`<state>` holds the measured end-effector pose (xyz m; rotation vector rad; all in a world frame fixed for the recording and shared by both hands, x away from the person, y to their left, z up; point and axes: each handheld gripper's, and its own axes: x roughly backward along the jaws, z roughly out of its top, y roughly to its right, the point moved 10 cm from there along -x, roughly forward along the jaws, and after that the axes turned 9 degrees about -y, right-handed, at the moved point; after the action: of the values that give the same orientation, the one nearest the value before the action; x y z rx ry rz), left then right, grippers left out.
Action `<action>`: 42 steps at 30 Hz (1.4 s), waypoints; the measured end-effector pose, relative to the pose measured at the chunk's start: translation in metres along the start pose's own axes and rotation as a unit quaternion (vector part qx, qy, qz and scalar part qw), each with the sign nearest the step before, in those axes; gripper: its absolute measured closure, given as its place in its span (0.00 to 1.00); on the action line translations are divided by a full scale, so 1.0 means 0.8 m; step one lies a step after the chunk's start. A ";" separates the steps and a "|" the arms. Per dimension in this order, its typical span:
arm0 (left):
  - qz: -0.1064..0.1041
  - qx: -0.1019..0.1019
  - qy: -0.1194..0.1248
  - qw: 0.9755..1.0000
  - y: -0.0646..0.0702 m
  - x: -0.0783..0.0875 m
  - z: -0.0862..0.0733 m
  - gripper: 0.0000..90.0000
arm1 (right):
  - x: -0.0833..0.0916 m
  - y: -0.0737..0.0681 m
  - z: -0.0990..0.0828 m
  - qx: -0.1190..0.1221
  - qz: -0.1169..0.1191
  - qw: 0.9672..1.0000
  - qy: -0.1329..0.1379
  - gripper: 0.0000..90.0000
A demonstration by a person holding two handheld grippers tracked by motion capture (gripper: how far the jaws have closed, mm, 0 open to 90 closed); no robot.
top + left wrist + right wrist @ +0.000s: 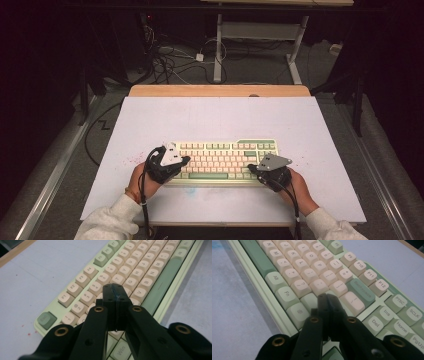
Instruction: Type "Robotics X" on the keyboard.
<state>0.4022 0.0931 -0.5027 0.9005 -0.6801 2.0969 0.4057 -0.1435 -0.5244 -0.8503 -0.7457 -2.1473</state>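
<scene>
Looking down from the high view, I have the keyboard point(222, 161) lying flat on the white board point(150, 125) that covers the table, near my edge and about in the middle from left to right, and both of my tools are already brought to it, so I judge that the approach is finished. My left gripper point(186, 160) is over the left end of the keyboard, and in the left gripper view point(115, 293) its two jaws are pressed together with nothing between them; the joined tip stands above the letter rows, somewhere near the keys D and F, but I cannot tell if it really touches a keycap or only hangs a little over it. My right gripper point(251, 169) is at the right end, and in the right gripper view point(327, 300) its jaws are also pressed together and empty, with the tip above the keys just in front of the green Backspace key point(361, 291). I believe the work in hand is to press keys with the closed tips, like with two fingers. What is done, as far as I can see: the keyboard is in place, both grippers are shut and are set over their halves. What is left is the pressing itself, because no key looks pushed down now and nothing shows me how many keys are already typed
</scene>
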 end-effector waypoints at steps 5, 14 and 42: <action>-0.009 -0.004 -0.014 1.000 0.002 -0.015 0.010 0.97 | 0.000 0.000 0.000 0.000 -0.001 1.000 0.000 1.00; -0.022 -0.003 -0.035 0.999 -0.001 -0.039 0.021 0.97 | 0.000 0.000 -0.001 0.003 -0.003 1.000 0.000 1.00; 0.003 -0.009 -0.030 1.000 -0.003 -0.043 0.031 0.97 | 0.012 0.004 0.005 0.002 -0.007 1.000 0.012 1.00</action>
<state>0.4302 0.0631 -0.5137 0.9556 -0.7314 2.0724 0.4044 -0.1462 -0.5141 -0.8197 -0.7451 -2.1640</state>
